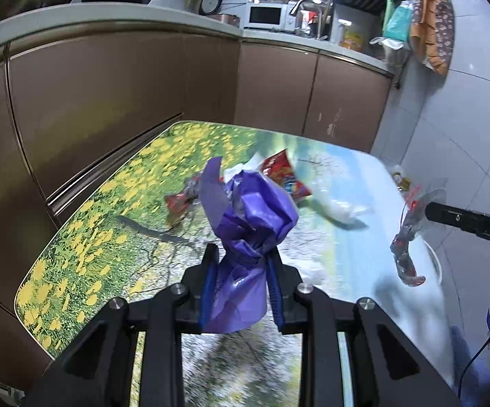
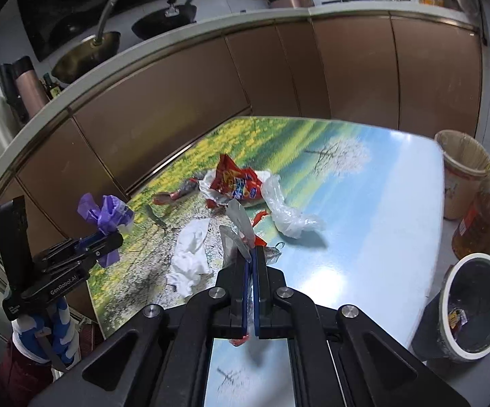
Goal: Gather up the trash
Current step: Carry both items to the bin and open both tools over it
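Note:
My left gripper (image 1: 241, 254) is shut on a crumpled purple plastic bag (image 1: 255, 217) and holds it above the landscape-print table (image 1: 109, 210); it also shows in the right wrist view (image 2: 106, 234). My right gripper (image 2: 252, 252) is shut on a clear wrapper with red print (image 2: 240, 229), seen hanging at the right of the left wrist view (image 1: 407, 237). On the table lie a red snack bag (image 2: 236, 183), a clear plastic bag (image 2: 285, 210), a white tissue (image 2: 190, 254) and a small red wrapper (image 2: 177, 193).
A white-rimmed dark bin (image 2: 475, 305) with some trash stands on the floor right of the table. A beige basket (image 2: 462, 173) and an oil bottle (image 2: 478, 224) stand beside it. Brown cabinets (image 2: 211, 95) run behind the table.

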### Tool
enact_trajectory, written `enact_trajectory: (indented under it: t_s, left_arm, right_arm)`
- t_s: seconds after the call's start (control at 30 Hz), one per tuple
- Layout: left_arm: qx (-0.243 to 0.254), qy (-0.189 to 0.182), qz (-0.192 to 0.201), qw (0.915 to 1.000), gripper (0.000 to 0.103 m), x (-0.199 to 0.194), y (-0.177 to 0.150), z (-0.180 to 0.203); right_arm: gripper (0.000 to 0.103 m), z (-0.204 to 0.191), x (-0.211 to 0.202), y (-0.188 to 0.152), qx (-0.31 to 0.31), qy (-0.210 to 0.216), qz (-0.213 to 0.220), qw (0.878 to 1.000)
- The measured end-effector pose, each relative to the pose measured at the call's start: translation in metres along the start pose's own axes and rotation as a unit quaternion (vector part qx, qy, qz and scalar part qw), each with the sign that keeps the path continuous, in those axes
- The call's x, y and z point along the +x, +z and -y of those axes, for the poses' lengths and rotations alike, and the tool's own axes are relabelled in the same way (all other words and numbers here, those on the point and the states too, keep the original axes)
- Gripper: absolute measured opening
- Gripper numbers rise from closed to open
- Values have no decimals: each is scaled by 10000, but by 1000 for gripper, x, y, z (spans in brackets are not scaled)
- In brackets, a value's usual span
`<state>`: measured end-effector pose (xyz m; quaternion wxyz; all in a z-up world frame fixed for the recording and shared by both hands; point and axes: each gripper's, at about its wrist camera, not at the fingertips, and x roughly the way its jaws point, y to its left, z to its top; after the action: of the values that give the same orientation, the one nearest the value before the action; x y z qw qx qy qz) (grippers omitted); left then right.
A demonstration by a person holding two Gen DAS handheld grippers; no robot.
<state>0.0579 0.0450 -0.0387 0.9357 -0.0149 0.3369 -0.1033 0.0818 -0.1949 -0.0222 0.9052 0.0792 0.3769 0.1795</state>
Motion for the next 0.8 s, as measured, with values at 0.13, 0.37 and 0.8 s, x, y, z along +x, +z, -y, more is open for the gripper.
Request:
enact_trajectory:
  t_s: [0.13,0.37,0.8]
  left_arm:
    - [121,-144,74,9998,26,-13,3,20]
    - [452,-505,120,9976,26,-15,14,73]
    - [1527,-1565,-201,9756,26,42,42,247]
  right_arm:
    - [2,4,-31,-3,35,-76,236,9997]
    - [2,37,-84,-11,251,-447,632,9967]
    - [2,156,-150,-33,1054,-1926,1135,9690]
